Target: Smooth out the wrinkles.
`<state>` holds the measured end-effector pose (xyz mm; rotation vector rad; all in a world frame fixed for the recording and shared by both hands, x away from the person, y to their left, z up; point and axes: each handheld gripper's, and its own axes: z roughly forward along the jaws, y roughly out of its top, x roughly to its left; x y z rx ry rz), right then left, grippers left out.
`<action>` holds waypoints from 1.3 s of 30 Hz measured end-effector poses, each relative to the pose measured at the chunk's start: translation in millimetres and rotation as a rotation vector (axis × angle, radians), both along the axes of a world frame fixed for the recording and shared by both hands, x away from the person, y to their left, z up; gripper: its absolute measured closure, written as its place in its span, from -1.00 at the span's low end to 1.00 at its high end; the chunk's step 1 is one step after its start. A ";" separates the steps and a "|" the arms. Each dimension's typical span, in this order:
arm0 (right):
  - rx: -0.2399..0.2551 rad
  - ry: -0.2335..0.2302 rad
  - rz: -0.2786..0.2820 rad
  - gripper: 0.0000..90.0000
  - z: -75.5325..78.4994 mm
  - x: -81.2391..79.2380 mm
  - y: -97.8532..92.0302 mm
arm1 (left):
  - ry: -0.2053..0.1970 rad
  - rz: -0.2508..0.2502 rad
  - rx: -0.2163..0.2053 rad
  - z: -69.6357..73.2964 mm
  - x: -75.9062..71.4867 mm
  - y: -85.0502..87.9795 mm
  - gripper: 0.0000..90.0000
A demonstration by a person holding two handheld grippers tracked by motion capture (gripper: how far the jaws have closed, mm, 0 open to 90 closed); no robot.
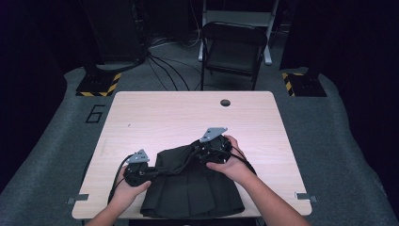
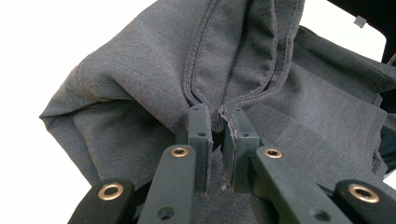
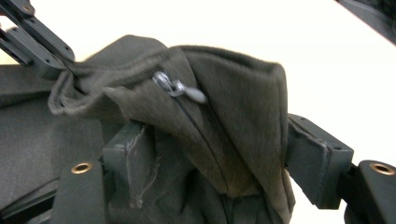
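— Where's the dark grey pleated fabric skirt (image 1: 190,190)?
— On the pale wooden counter (image 1: 155,115), near edge. Left hand-held gripper (image 2: 217,122) clamped on its seam; right hand-held gripper (image 3: 219,154) spread wide, waistband folds between its jaws.

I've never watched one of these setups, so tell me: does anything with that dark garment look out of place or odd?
Slightly: the dark garment lies flat near the table's front edge, but its top is bunched and lifted. The left gripper pinches a seam; the right gripper stands wide around the zipper fold.
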<state>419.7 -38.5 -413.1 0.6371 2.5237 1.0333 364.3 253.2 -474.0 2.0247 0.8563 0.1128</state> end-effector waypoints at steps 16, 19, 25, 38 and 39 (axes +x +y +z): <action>-0.024 0.087 0.092 0.75 11.3 -1.0 -7.2 | -0.020 0.037 -0.014 9.9 0.7 7.9 0.81; -0.025 0.088 0.095 0.76 10.8 -0.2 -8.0 | -0.020 0.036 -0.013 9.9 1.3 7.2 0.81; -0.019 0.099 0.082 0.76 10.3 -0.6 -8.1 | -0.019 0.037 -0.017 9.8 1.6 7.1 0.78; -0.002 0.106 0.076 0.76 9.5 1.5 -13.0 | -0.065 -0.003 -0.019 11.1 7.8 -2.4 -0.05; 0.001 0.107 0.076 0.76 9.6 2.0 -13.6 | -0.066 -0.019 -0.020 11.0 7.0 -4.9 -0.09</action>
